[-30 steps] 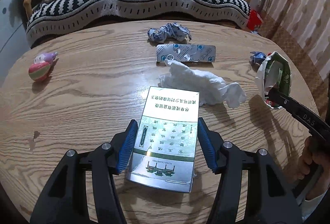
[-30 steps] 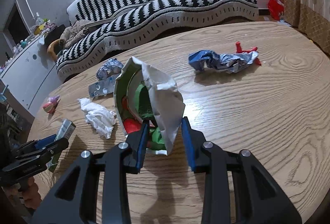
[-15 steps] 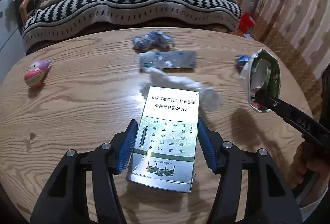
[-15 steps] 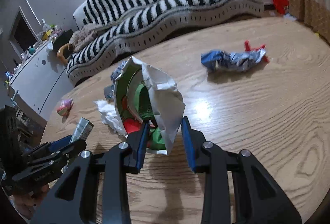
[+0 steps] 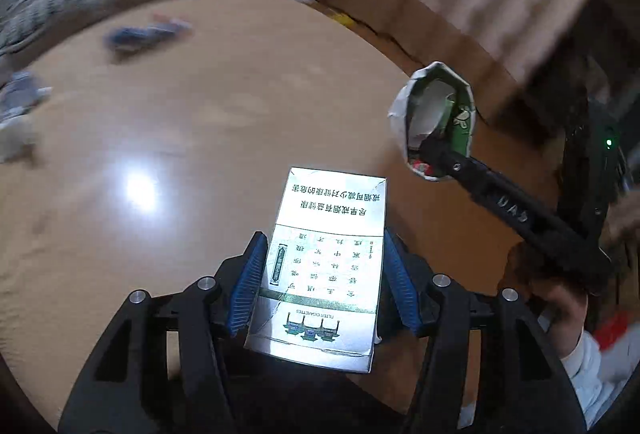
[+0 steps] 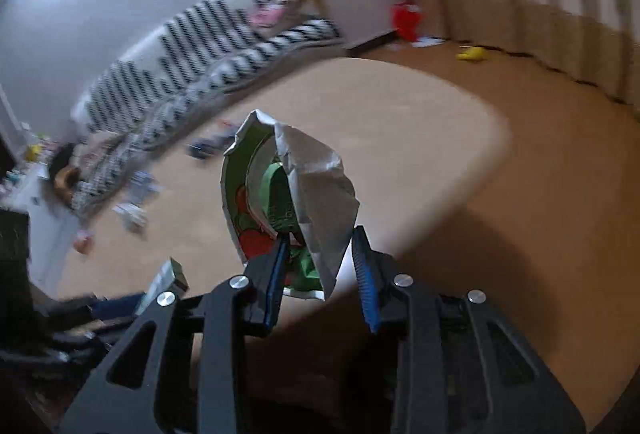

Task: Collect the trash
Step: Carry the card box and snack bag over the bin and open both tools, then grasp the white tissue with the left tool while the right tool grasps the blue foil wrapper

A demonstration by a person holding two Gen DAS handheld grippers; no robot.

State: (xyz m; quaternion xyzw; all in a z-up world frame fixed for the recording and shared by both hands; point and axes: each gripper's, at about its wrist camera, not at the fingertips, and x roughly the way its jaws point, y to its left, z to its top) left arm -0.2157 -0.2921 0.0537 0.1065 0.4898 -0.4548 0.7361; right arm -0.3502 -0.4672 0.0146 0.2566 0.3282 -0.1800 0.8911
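My left gripper (image 5: 325,280) is shut on a silver and green cigarette pack (image 5: 326,266), held above the round wooden table (image 5: 192,138) near its right edge. To its right, my right gripper (image 6: 320,262) is shut on a crushed paper cup (image 6: 288,202) with a green and red print, also seen from the side as the cup (image 5: 438,122) in the left wrist view. The pack's end (image 6: 168,280) shows low at the left of the right wrist view. Both pieces of trash hang in the air near the table rim.
A blue crumpled wrapper (image 5: 144,34) and blurred scraps (image 5: 20,102) lie on the table's far side. A striped sofa (image 6: 208,46) stands behind. Beyond the table edge is brown floor (image 6: 540,194) with a red object (image 6: 406,18) and a yellow one (image 6: 474,54) by the curtain.
Both grippers have swung quickly to the right with their loads, from over the middle of the table to its right edge. The tissue and blister pack have left the left wrist view.
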